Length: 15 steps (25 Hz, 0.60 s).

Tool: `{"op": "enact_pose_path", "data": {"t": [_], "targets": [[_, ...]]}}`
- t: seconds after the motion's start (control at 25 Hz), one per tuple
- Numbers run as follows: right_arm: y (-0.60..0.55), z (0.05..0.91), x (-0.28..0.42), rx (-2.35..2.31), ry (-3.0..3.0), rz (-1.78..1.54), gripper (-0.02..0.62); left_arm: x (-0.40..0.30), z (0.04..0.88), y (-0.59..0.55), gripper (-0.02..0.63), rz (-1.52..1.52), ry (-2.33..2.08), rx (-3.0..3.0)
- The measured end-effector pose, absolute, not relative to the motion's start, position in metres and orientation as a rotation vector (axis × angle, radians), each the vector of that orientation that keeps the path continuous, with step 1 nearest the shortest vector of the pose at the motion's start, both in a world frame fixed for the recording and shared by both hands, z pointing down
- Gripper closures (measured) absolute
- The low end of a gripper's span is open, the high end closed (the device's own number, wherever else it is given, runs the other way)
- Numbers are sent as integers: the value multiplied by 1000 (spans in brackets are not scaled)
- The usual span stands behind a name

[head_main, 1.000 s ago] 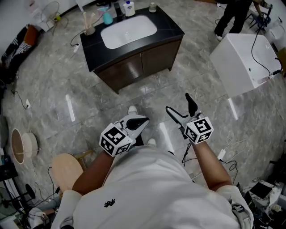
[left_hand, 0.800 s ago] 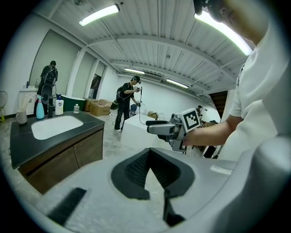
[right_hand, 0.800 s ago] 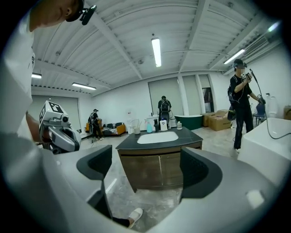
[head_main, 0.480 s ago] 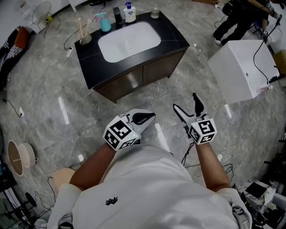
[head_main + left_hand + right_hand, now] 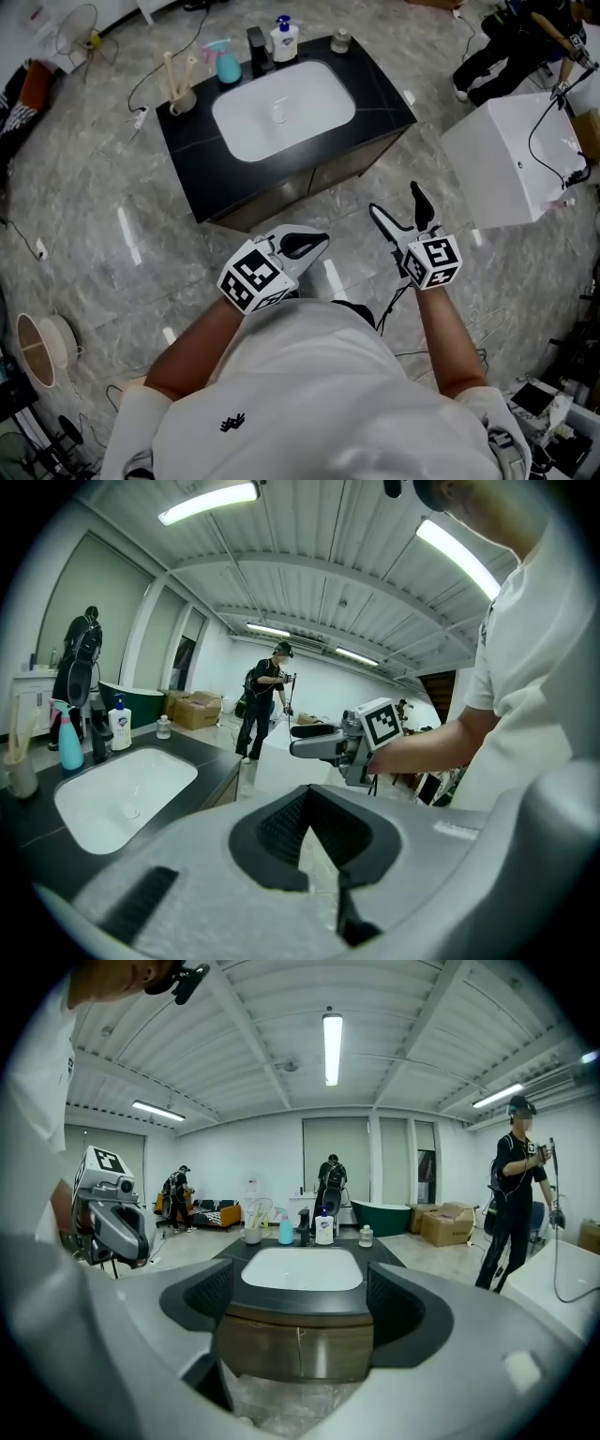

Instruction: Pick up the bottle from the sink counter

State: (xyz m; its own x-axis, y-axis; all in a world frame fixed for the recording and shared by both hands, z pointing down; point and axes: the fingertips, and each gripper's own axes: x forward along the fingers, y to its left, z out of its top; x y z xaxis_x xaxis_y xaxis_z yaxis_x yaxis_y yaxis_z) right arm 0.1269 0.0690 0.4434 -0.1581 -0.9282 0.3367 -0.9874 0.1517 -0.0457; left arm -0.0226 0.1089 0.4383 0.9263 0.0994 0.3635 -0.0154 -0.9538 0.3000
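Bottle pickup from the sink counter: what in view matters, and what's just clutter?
Job:
- white pump bottle or teal spray bottle (the task doesn't say which)
- sink counter
- left gripper, fingers shut, empty
- right gripper, fingers open, empty

Lying about:
- cup of sticks
- small jar
- white box
- basket

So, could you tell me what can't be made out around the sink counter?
White pump bottle: label print too small, every view.
Small jar: contents too small.
Sink counter: near edge hidden behind the left gripper in its own view.
Person: cut off by head view's top edge.
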Motion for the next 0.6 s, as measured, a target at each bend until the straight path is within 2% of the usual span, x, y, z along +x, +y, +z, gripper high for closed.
{"op": "enact_pose_path", "data": {"t": [0.6], "targets": [[-67, 460, 180, 1837, -2193, 394, 146, -3, 442, -6, 601, 497, -47, 2760]]}}
